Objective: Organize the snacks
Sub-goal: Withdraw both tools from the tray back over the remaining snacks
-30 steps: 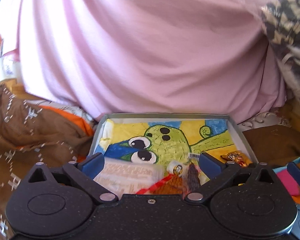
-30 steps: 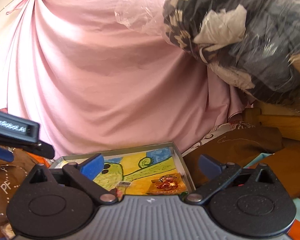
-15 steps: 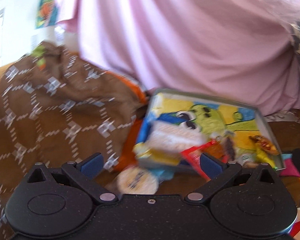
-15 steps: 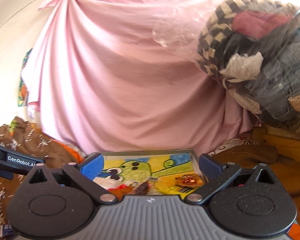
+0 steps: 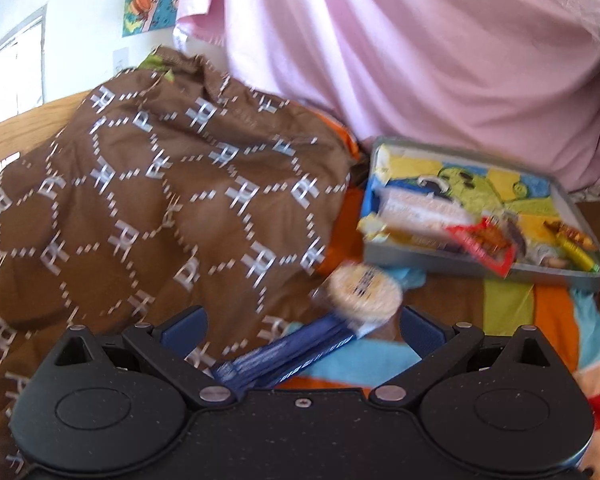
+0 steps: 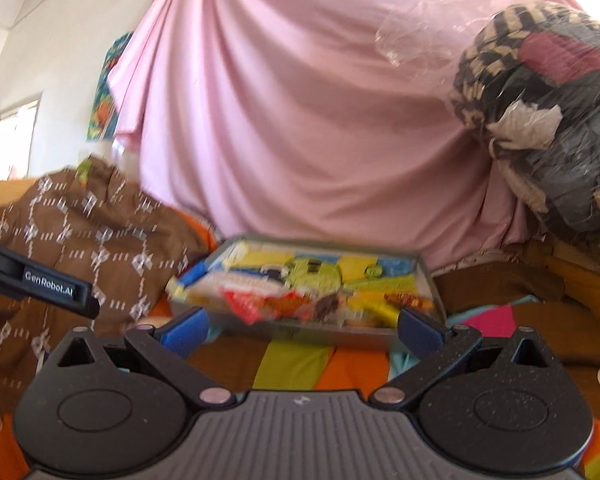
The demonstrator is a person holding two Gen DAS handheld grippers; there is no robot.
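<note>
Pulled back and swung to the left with the left gripper (image 5: 302,325), off the grey tray (image 5: 440,260) and toward the brown patterned blanket (image 5: 160,200). Now looking at a round biscuit pack (image 5: 364,294) with a blue wrapper tail, not in view a second ago, lying on the striped bedspread (image 5: 512,312) just outside the near left corner of the tray. Spread wide on the left side, with the biscuit pack between the blue fingers (image 5: 184,324) but not pinched; touching a finger or not, hard to tell through the blur. Pulled back a little with the right gripper (image 6: 302,330) too, also spread wide and holding nothing, pointed at the near wall of the tray. Already sitting in the tray: a pale flat pack (image 5: 416,212) at the left end, a red packet (image 5: 484,244) hanging over the near wall, a yellow sweet (image 5: 572,246) near the right corner, all on top of a green cartoon picture (image 5: 472,184). Probably means one snack left outside, and a turn toward picking up that one. Next, most likely: close gently on the blue wrapper or the round part, lift, and carry over to a bare spot in the tray. Careful with the squeeze: easy to crack a biscuit. Watch out for the slippery wrapper and the soft bedspread below, easy to push the pack down instead of grabbing.
</note>
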